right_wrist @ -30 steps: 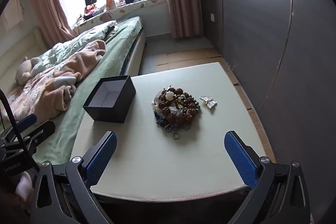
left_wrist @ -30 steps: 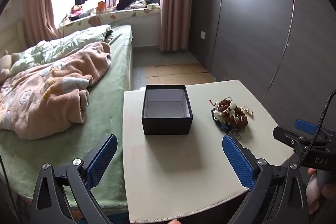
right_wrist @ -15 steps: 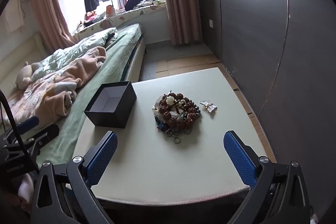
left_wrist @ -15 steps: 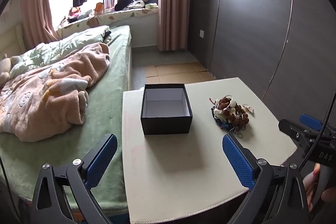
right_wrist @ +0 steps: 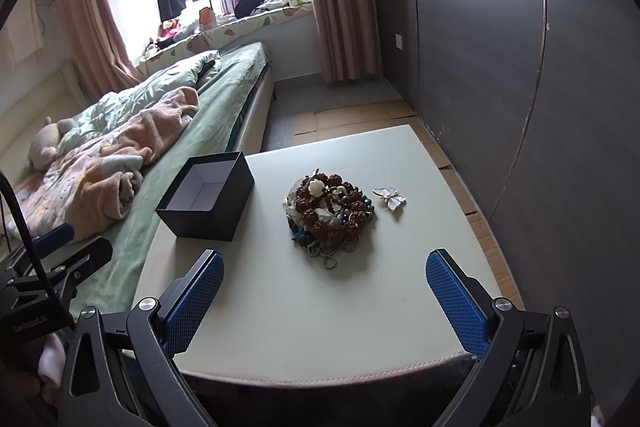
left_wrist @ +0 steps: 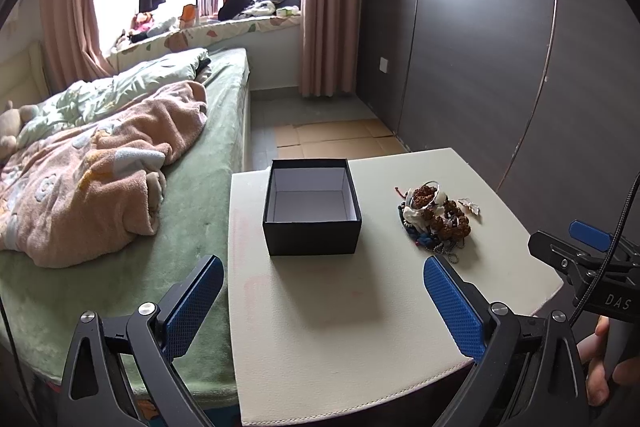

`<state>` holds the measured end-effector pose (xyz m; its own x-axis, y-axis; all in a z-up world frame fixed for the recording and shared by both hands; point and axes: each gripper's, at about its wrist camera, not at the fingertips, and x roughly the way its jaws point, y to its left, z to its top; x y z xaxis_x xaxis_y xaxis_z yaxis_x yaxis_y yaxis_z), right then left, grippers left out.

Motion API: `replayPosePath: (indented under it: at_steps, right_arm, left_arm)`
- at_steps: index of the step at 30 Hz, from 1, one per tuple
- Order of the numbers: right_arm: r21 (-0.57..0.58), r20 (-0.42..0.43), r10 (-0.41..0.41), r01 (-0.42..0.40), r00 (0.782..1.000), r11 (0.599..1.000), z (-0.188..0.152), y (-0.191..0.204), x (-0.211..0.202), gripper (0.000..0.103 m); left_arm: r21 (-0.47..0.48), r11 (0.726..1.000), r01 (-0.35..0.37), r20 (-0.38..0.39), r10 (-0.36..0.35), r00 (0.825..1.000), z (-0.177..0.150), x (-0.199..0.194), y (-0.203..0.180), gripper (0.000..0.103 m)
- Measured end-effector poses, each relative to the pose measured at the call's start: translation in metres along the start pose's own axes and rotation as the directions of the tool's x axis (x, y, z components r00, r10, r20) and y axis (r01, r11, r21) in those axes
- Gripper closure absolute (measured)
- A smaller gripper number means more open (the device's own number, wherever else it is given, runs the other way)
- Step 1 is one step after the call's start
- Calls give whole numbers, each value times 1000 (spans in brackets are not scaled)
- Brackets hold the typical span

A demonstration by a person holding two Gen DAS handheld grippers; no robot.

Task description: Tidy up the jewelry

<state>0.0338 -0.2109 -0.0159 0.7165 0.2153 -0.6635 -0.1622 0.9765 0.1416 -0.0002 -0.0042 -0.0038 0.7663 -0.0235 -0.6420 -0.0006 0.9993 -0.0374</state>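
An open black box (left_wrist: 312, 211) with a white, empty inside stands on the pale table (left_wrist: 340, 327); it also shows in the right wrist view (right_wrist: 206, 201). A pile of jewelry (left_wrist: 434, 219), brown bead bracelets, chains and white pieces, lies to its right and shows in the right wrist view (right_wrist: 330, 213). A white butterfly brooch (right_wrist: 390, 199) lies just right of the pile. My left gripper (left_wrist: 320, 301) is open and empty, short of the box. My right gripper (right_wrist: 324, 293) is open and empty, short of the pile.
A bed (left_wrist: 120, 167) with a pink blanket adjoins the table's left side. A dark wardrobe wall (left_wrist: 500, 67) stands to the right. The right gripper's body (left_wrist: 588, 263) shows at the left wrist view's right edge.
Both grippers have drawn back and risen slightly, so the table looks a little farther. Box and jewelry have not moved.
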Motion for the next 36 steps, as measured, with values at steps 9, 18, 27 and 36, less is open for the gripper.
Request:
replayPosePath:
  at_steps: [9, 18, 27, 36]
  right_arm:
    - [-10, -7, 0, 0, 1000, 1000, -2, 3, 1, 1]
    - [-11, -16, 2, -2, 1000, 1000, -2, 5, 1, 1]
    - [-23, -12, 1, -1, 1000, 1000, -1, 7, -1, 1]
    - [-56, -23, -6, 5, 1000, 998, 0, 16, 1, 1]
  left_arm:
    - [-8, 1000, -4, 3, 4, 1000, 1, -1, 1, 3]
    - [-30, 1000, -1, 29, 2, 1000, 2, -6, 5, 3]
    - [-29, 1000, -3, 59, 5, 998, 4, -9, 4, 3]
    - [-61, 998, 33, 48, -30, 998, 5, -7, 4, 3]
